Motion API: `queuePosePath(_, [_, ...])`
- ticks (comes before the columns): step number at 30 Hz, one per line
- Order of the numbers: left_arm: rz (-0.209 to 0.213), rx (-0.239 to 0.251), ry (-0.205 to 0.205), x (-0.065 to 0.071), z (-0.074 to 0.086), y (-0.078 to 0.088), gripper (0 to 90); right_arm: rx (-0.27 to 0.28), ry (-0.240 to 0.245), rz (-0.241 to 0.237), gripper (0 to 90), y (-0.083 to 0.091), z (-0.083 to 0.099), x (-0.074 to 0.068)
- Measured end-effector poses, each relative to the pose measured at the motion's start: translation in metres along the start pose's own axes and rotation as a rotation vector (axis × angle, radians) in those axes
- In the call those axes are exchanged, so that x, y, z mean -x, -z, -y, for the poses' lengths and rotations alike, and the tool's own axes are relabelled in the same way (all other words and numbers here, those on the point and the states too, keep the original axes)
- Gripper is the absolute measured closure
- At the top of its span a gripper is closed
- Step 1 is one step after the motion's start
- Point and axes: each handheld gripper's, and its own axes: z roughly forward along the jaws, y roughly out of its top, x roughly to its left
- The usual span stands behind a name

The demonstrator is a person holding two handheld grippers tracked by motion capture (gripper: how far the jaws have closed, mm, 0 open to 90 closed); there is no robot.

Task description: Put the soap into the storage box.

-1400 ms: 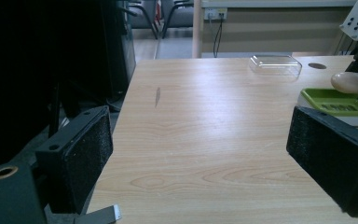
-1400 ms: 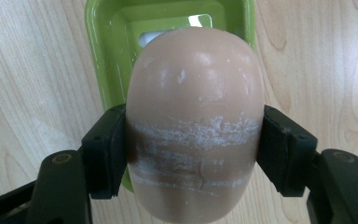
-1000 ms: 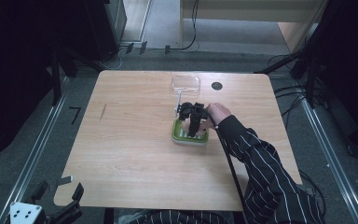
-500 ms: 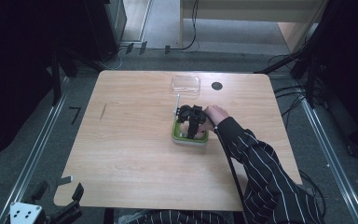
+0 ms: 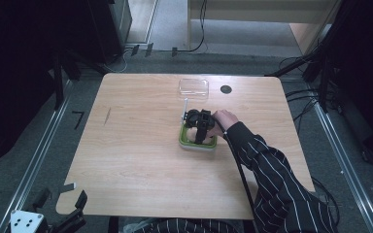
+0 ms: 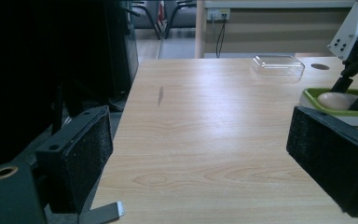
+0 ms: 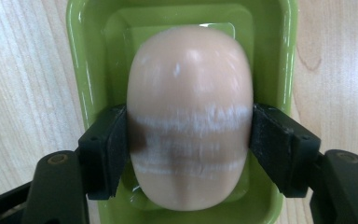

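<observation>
From above, the right gripper [image 5: 197, 127] points straight down into a small green tray [image 5: 185, 141] near the middle of the wooden surface [image 5: 136, 160], with a hand [image 5: 223, 120] in a striped sleeve [image 5: 277, 179] behind it. What sits in the tray is hidden there by the gripper's black body. The right gripper view settles it: the two black jaws are pressed against either side of a smooth, pale beige, egg-shaped object [image 7: 189, 116], clenched on it while it sits inside the tray [image 7: 88, 56]; whether it is resting on the tray floor or just lifted, I cannot tell.

The left gripper [image 6: 205, 158] is low at the near-left edge of the surface, its jaws spread wide with nothing between them. Looking along them across the bare wood [image 6: 205, 116], the rounded top of the beige object [image 6: 338, 100] pokes above the tray's rim [image 6: 314, 95], with the right gripper's frame [image 6: 354, 70] standing over it.

Beyond the tray, toward the far edge, lies a clear plastic lid [image 5: 193, 87], well apart from the tray, and just right of it a dark round hole [image 5: 226, 89] in the surface. A cable [image 5: 238, 170] trails back from the right gripper along the sleeve.
</observation>
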Motion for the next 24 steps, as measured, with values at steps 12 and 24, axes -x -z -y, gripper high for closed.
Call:
queuePosePath(12, [0.006,-0.004,-0.005,0.001,-0.001,-0.003,7.2,-0.003,-0.005,-0.013,31.6,0.000,0.003,0.001])
queuePosePath(24, [0.025,0.000,-0.006,0.001,-0.002,-0.009,7.2,0.010,-0.090,0.005,15.5,0.016,0.010,0.000])
